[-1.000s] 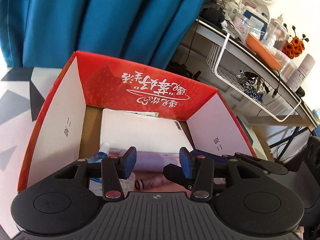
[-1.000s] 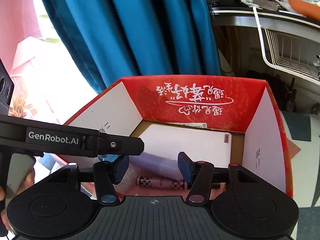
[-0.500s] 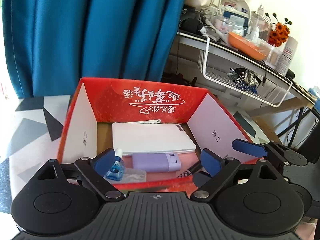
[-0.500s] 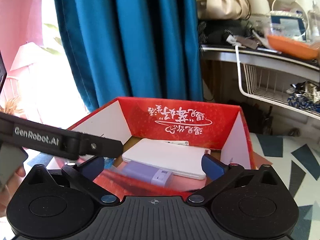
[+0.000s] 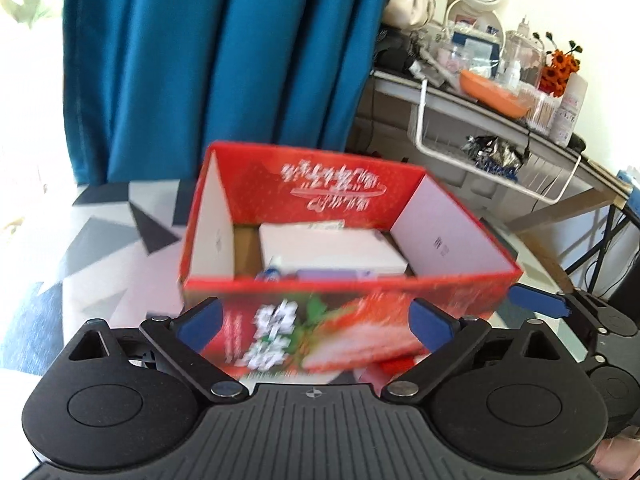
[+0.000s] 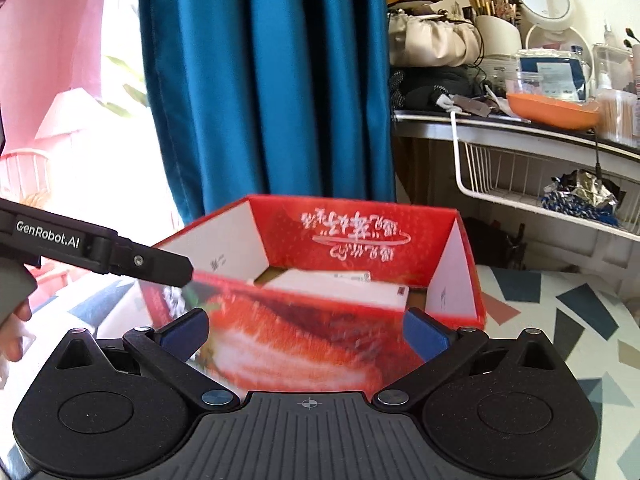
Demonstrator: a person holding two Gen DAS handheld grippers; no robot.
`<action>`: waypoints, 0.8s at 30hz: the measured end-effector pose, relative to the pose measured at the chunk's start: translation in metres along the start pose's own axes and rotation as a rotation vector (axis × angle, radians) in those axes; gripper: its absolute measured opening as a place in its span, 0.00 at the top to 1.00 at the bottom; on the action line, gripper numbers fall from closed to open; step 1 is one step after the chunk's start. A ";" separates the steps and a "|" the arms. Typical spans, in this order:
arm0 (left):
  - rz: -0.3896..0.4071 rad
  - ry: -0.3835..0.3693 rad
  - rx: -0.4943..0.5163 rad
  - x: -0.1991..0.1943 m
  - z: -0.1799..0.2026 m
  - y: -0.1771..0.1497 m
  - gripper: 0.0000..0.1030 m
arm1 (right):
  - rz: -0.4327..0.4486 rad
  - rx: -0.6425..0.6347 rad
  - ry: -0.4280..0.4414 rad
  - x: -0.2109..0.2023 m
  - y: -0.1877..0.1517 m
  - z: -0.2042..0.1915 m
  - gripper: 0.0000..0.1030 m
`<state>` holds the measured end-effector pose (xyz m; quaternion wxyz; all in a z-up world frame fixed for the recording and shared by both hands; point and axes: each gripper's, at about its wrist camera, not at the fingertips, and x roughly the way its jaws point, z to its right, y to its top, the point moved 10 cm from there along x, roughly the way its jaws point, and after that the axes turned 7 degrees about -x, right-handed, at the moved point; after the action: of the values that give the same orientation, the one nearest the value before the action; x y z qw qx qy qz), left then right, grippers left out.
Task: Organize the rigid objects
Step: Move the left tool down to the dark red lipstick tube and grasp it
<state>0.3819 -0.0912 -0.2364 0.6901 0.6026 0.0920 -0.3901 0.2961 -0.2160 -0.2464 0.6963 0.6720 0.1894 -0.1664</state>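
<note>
A red strawberry-print cardboard box (image 5: pixel 348 312) stands open on the patterned tabletop, its front wall close before both grippers. Inside lie a flat white box (image 5: pixel 328 248), a purple case (image 5: pixel 336 274) and a small blue-capped bottle (image 5: pixel 272 274). My left gripper (image 5: pixel 316 322) is outside the box in front of that wall, its jaws opening wide, nothing between them. In the right wrist view my right gripper (image 6: pixel 304 334) stands open and empty before the red box (image 6: pixel 304 344), where only the white box (image 6: pixel 340 286) shows. The left gripper's arm (image 6: pixel 100 248) reaches in from the left.
A blue curtain (image 5: pixel 224 64) hangs behind the box. At the right stands a cluttered desk (image 6: pixel 520 128) with a white wire basket (image 6: pixel 520 184) under it and an orange bowl (image 6: pixel 552 110) on top. A person's hand (image 6: pixel 16 320) shows at the far left.
Both grippers have backed out of the box toward me and spread from nearly closed to wide. The box's printed front wall now fills the view between the fingers.
</note>
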 end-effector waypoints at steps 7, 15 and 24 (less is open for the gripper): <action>-0.062 0.021 -0.046 0.005 -0.018 -0.035 0.03 | -0.140 -0.042 0.045 0.010 -0.049 -0.017 0.04; -0.102 0.041 -0.110 0.009 -0.033 -0.064 0.03 | -0.238 -0.048 0.125 0.031 -0.080 -0.036 0.38; -0.130 0.041 -0.118 0.019 -0.038 -0.073 0.03 | -0.282 -0.036 0.097 0.028 -0.087 -0.031 0.41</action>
<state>0.3604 -0.0631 -0.3131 0.6955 0.5616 0.1678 -0.4156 0.2772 -0.1876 -0.3367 0.6679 0.6333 0.3183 -0.2268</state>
